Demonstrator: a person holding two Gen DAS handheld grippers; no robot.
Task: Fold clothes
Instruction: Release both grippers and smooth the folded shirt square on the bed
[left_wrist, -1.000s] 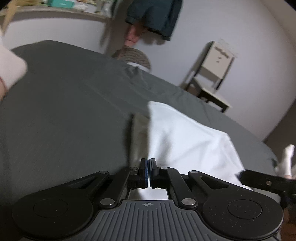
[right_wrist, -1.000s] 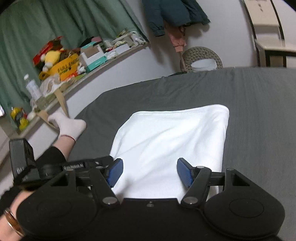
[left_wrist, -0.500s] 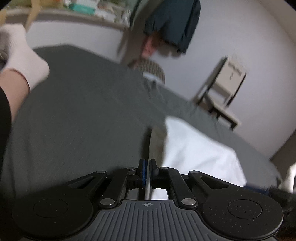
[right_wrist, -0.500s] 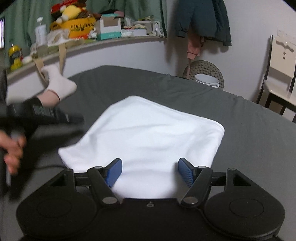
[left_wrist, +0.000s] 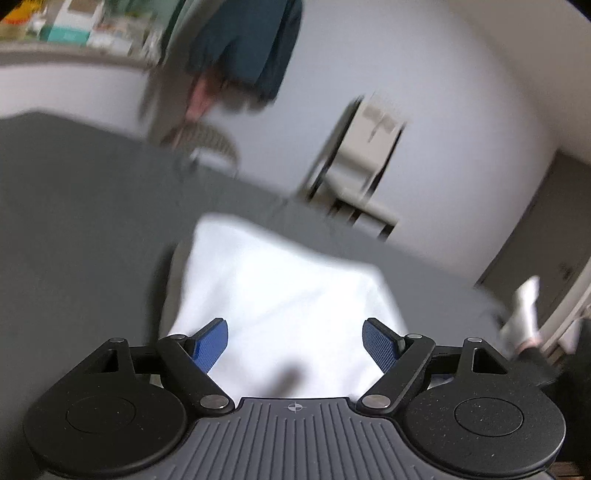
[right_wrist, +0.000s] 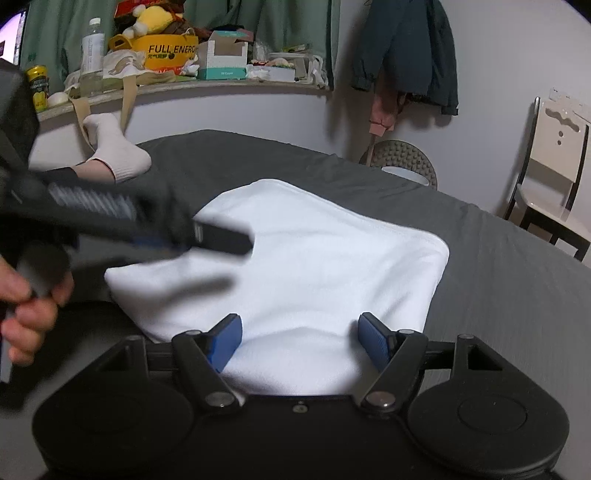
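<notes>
A: Since both tongs are spread wide with nothing between the blue pads, where does the fold stand?

B: By my reading, 1 fold is laid and let go. The white garment (right_wrist: 295, 266) lies flat on the grey bedsheet (right_wrist: 498, 295), folded into a rough rectangle. The right gripper (right_wrist: 297, 341) hovers over its near edge at 6 o'clock, jaws apart and empty. The left gripper (left_wrist: 295, 345) is likewise gaping and holds nothing; its view is blurred.

A: And seen from the right?

B: It shows as a smeared dark bar at 9 o'clock, over the cloth's left side.

A: How would you do the next crease well?

B: Pinch the 2 near corners through all layers, lift them evenly, and carry them toward 12 o'clock so the edges meet. Uneven lifting would probably skew the stack.
</notes>
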